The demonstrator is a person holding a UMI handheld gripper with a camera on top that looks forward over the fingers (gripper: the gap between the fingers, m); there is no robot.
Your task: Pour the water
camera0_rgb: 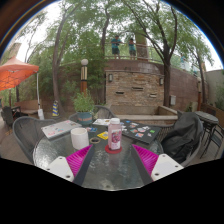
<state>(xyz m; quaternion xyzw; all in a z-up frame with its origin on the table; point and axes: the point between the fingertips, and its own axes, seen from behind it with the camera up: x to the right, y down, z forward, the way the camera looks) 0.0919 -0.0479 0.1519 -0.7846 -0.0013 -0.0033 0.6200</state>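
Note:
A small bottle (115,134) with a pale cap and a pink label stands upright on a red coaster (115,149) on the round glass table (110,170). To its left stands a white cup (80,138). My gripper (111,160) is open, its magenta pads (76,160) spread wide over the glass. The bottle stands just ahead of the fingertips, in line with the gap between them and touching neither. Nothing is held.
Papers (58,128) and coloured cards (140,130) lie on the far side of the table. Metal chairs (28,132) ring it, one on the right with a dark bag (184,136). Beyond are an orange umbrella (15,73), a stone wall (134,90) and trees.

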